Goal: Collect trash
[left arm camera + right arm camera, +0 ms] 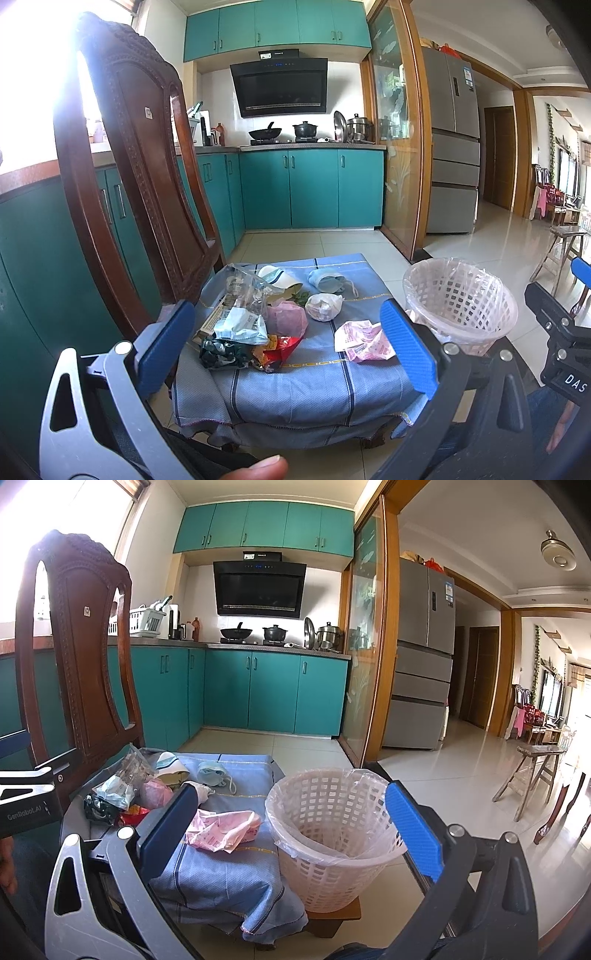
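Both claws spread and empty, left gripper [286, 341] and right gripper [291, 830] hovering short of the table [314, 387]; best first pick: pink wrapper [221, 829] at right edge beside basket [332, 834], pinch at a raised fold, lift clear of cloth, drop over rim.

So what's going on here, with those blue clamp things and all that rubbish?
A person holds a two-finger gripper in each hand, clearing trash into the white lattice plastic basket with a clear liner. Nothing is picked up yet: the left gripper and right gripper are both open and empty. The crumpled pink printed wrapper, a white plastic bag and other litter lie on the blue striped cloth. The basket looks empty.
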Demonstrator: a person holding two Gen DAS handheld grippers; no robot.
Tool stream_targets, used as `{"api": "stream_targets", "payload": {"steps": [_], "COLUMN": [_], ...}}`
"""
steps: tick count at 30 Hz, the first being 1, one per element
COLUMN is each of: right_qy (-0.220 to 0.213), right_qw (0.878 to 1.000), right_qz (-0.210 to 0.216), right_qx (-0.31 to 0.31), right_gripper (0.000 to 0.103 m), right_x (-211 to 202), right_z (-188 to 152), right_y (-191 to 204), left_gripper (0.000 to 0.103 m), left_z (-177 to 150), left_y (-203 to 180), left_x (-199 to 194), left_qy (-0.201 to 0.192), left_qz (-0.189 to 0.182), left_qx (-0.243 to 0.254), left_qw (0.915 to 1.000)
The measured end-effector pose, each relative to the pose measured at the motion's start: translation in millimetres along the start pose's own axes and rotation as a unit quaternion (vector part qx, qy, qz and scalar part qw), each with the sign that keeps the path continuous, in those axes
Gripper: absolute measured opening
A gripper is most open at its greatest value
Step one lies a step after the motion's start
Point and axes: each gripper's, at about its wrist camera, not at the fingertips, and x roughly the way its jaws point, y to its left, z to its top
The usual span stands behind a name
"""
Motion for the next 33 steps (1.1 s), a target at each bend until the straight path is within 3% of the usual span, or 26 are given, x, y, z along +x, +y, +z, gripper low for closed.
{"api": "stream_targets", "payload": {"steps": [33], "right_qy": [-0.005], "right_qw": [1.000], "right_qz": [-0.015], "right_qx": [-0.001], "right_gripper": [0.100], "right_x": [-0.5], "right_z": [1.5], "right_y": [-7.6], "left_gripper": [0.100], "left_z": [-4.2], "left_y": [1.1], "left_x": [1.9], "left_qy": [0.006], "left_qz": [0.005], "left_qx": [-0.004], "left_qw": [1.0000]}}
